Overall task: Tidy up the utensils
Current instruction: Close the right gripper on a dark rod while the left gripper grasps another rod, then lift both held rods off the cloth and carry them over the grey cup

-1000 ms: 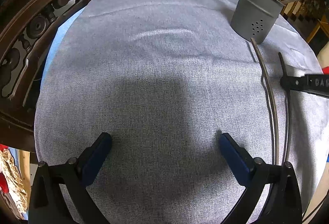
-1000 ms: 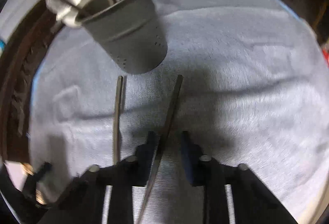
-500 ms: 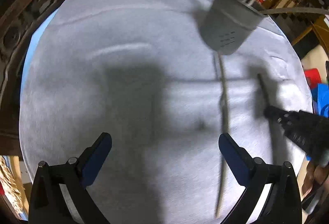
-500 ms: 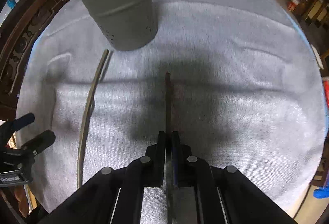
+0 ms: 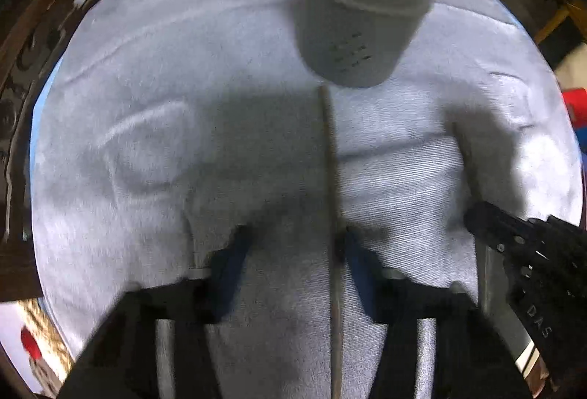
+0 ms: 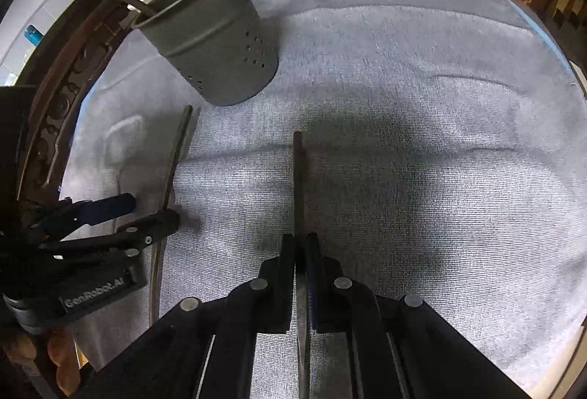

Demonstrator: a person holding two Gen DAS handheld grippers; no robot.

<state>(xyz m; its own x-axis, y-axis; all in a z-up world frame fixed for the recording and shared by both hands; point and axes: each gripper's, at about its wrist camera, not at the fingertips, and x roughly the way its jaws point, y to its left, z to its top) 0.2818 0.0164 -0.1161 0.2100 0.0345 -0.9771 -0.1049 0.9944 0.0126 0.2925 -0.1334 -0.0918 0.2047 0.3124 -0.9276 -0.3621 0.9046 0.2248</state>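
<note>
A: Where do the sticks lie relative to the grey holder (image 6: 216, 43)?

B: Both point lengthwise at it. Right gripper (image 6: 302, 245) is clamped on one stick (image 6: 298, 179). Left gripper (image 5: 293, 245) has just been closing around the other stick (image 5: 328, 157), which lies nearer the holder; pads not visibly pressing.

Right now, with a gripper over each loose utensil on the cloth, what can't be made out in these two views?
- Left wrist view: motion blur hides whether the left gripper's pads touch the left utensil.
- Both views: each utensil's working end is cut off by the bottom edge; the right utensil runs under the right gripper.
- Grey holder: its wall hides what the handles inside belong to.
</note>
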